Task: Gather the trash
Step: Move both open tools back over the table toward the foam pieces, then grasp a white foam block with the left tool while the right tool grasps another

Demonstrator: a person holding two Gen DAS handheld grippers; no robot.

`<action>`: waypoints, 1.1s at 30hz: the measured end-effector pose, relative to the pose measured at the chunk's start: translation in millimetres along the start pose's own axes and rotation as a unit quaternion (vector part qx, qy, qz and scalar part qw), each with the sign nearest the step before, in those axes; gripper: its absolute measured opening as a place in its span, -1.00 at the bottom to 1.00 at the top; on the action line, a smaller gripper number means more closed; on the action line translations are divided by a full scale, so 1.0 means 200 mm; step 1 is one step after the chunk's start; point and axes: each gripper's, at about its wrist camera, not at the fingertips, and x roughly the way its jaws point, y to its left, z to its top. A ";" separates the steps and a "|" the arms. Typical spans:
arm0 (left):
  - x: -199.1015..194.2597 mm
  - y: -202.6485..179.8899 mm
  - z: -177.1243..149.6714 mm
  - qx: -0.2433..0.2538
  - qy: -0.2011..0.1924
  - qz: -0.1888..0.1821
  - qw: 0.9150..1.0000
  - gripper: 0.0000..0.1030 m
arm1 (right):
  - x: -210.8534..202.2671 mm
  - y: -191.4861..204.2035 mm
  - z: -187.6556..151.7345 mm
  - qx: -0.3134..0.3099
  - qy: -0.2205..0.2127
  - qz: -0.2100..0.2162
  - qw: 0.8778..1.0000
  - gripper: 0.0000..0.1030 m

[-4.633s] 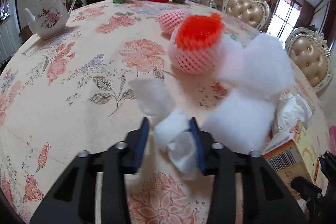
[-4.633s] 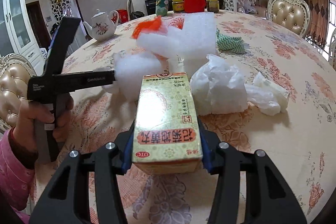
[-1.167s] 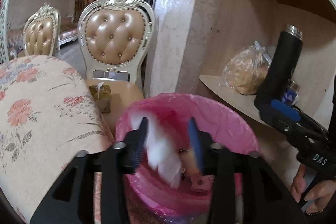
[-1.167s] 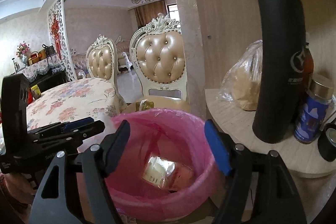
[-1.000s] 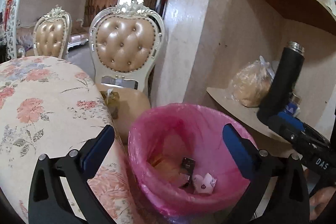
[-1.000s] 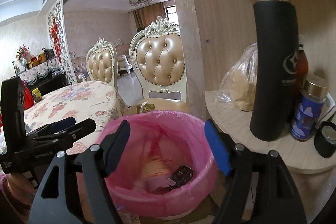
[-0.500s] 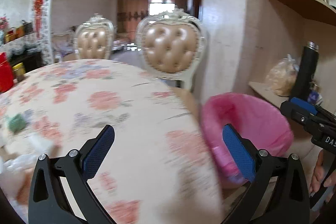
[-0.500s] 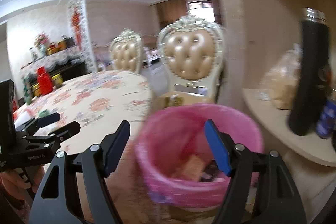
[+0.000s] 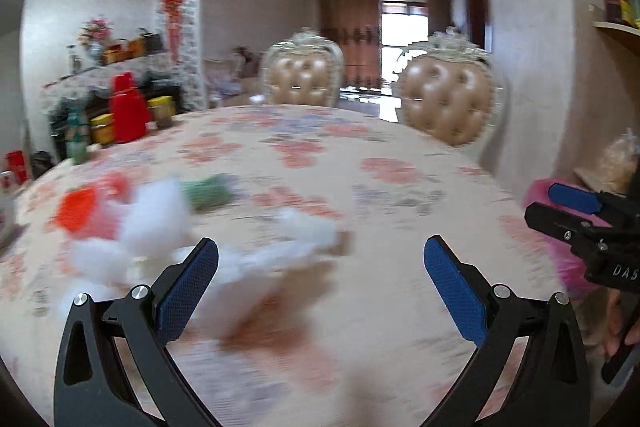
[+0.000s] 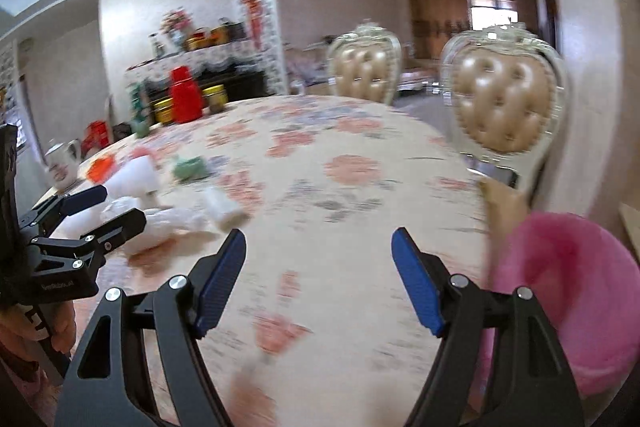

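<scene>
Hovering over the floral table (image 9: 392, 267), left gripper (image 9: 320, 287) and right gripper (image 10: 318, 279) both spread wide, gripping nothing. White foam scraps (image 9: 152, 223) piled at table's left; pink-lined trash bin (image 10: 568, 291) off the right edge (contents too blurred to tell).

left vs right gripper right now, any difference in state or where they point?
The left gripper faces the blurred white foam scraps on the floral tablecloth; the right gripper faces bare cloth, with the pink-lined trash bin at its right. Both are open and empty.
</scene>
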 end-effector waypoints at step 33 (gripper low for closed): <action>0.03 0.89 -0.24 -0.134 0.115 0.095 0.980 0.86 | 0.49 0.70 0.17 -0.064 0.058 0.119 0.989 0.48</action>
